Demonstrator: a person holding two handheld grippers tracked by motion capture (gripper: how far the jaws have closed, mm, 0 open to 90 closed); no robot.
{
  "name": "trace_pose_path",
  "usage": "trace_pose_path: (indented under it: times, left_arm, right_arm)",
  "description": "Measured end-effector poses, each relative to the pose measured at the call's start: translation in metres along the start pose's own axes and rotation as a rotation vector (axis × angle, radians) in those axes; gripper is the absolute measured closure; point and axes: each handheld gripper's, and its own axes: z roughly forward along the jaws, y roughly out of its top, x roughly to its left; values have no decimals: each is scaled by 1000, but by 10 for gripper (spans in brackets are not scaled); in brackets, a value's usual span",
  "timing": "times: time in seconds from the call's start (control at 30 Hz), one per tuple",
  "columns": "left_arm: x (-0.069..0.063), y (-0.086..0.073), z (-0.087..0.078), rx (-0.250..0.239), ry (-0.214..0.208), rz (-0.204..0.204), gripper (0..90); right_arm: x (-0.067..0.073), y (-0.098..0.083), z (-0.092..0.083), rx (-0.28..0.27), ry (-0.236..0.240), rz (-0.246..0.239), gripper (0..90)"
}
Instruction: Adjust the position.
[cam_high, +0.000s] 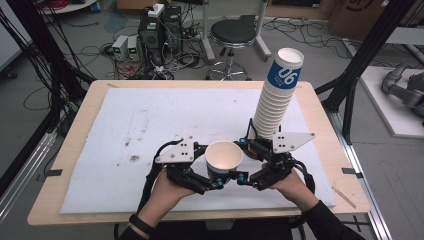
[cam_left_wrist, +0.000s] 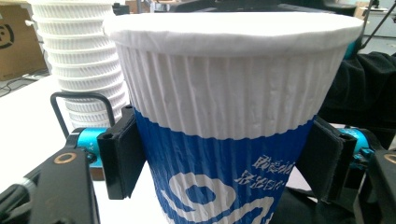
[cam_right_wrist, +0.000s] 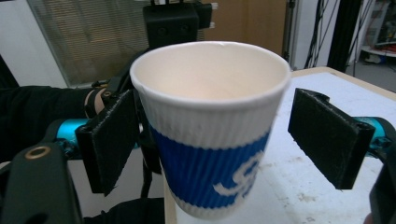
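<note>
A ribbed white paper cup with a blue band (cam_high: 224, 159) stands upright over the front middle of the white mat. My left gripper (cam_high: 212, 168) is shut on it; in the left gripper view both pads (cam_left_wrist: 122, 156) press the blue band of the cup (cam_left_wrist: 224, 116). My right gripper (cam_high: 241, 159) comes in from the right with its jaws on either side of the same cup (cam_right_wrist: 210, 140). It is open: the right pad (cam_right_wrist: 327, 135) stands well clear of the cup wall. A tall leaning stack of matching cups (cam_high: 275, 100) rises just behind the right gripper.
The white mat (cam_high: 130, 135) covers a wooden table (cam_high: 80, 130). The stack of cups (cam_left_wrist: 79, 60) stands close behind the held cup. Beyond the table are a black stool (cam_high: 232, 35), computer boxes with cables on the floor, and black frame posts (cam_high: 362, 55) at the right.
</note>
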Motion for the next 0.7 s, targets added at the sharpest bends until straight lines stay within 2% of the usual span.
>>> trace_pose_path:
  times: [0.5, 0.7]
  left_arm:
    - [0, 7, -10, -15, 16, 13, 255]
    - [1, 9, -12, -21, 18, 16, 255]
  right_arm:
    - [-6, -2, -12, 9, -49, -21, 167]
    - [-8, -5, -14, 16, -48, -31, 167]
